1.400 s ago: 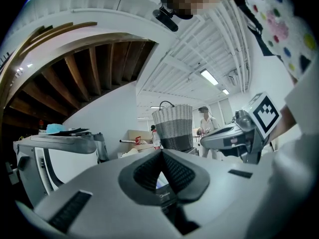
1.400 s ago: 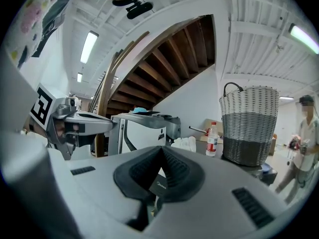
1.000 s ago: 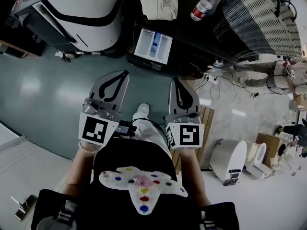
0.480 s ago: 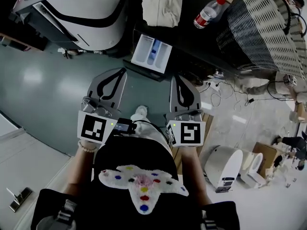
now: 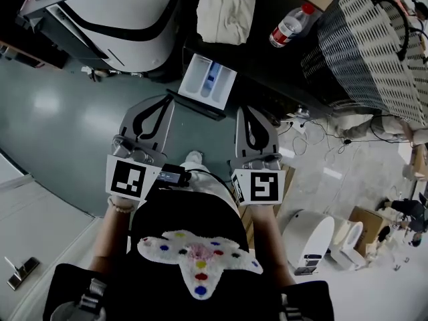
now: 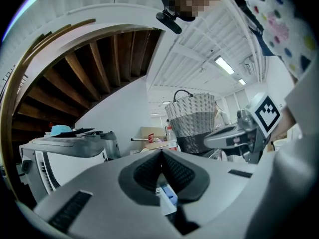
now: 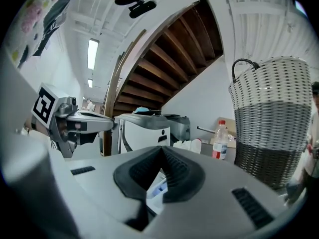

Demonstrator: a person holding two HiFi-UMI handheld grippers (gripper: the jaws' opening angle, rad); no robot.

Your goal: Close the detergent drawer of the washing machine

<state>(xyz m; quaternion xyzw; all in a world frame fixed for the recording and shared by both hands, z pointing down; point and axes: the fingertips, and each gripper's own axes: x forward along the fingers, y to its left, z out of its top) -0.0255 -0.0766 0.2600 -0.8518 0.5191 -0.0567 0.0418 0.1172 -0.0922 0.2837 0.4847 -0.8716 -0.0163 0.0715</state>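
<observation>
The detergent drawer, white with a blue compartment, stands pulled out from the front of the dark washing machine. Both grippers are held level and side by side in front of it. My left gripper is shut and empty, its tip just short of the drawer's near left corner. My right gripper is shut and empty too, a little to the right of the drawer and apart from it. In the left gripper view the drawer shows below the closed jaws. In the right gripper view the drawer likewise sits under the jaws.
On the machine's top lie a white cloth and a water bottle, with a woven laundry basket at the right. A white machine stands at the left. Cables and a white appliance are on the floor at the right.
Both grippers have moved forward together, so the open drawer now lies closer to their tips. Both stay shut.
</observation>
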